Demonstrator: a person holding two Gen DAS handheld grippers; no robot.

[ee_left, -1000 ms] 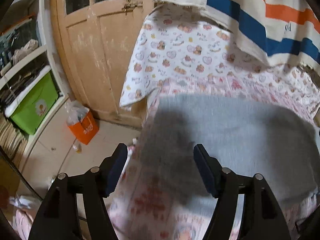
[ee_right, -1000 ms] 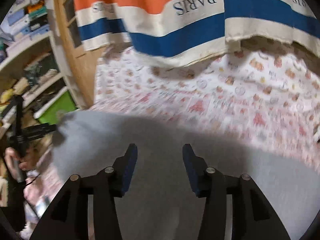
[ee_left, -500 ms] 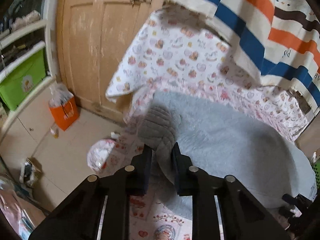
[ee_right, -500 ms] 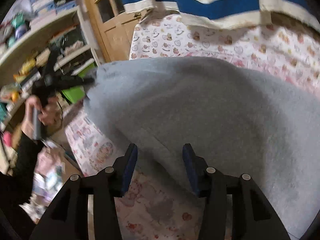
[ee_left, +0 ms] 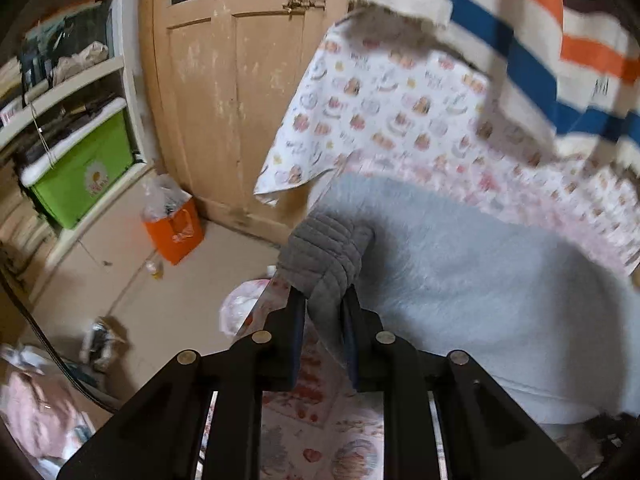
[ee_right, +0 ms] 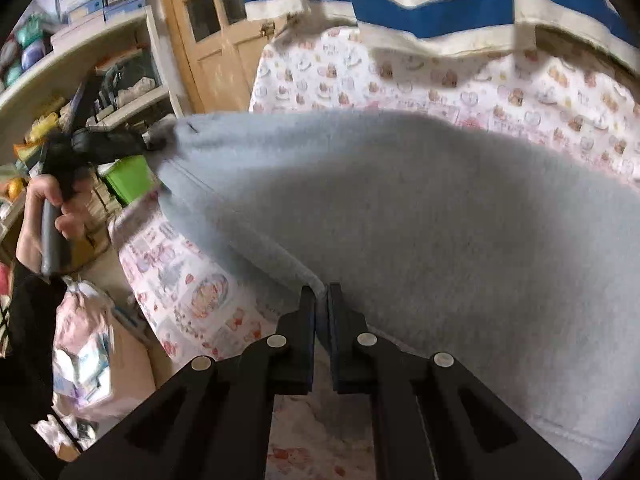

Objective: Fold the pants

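Note:
The grey fleece pants [ee_left: 480, 280] lie across a table covered with a pink-patterned cloth [ee_left: 380, 112]. My left gripper [ee_left: 323, 300] is shut on the darker ribbed cuff [ee_left: 324, 256] at the pants' left end and holds it lifted. My right gripper [ee_right: 321, 300] is shut on the near edge of the pants [ee_right: 440, 220], which is raised off the cloth. The left gripper [ee_right: 156, 144] also shows in the right wrist view, held in a hand [ee_right: 44, 208] at the pants' far left corner.
A striped towel [ee_right: 440, 12] hangs at the back over the table. A wooden door [ee_left: 240, 92] stands to the left, with shelves and a green box [ee_left: 80, 168]. An orange bag [ee_left: 172, 228] and plastic bags [ee_right: 88, 344] lie on the floor.
Both grippers went from open to shut: the left closed on the cuff first, then the right closed on the near edge. The pants' edge is now lifted off the cloth.

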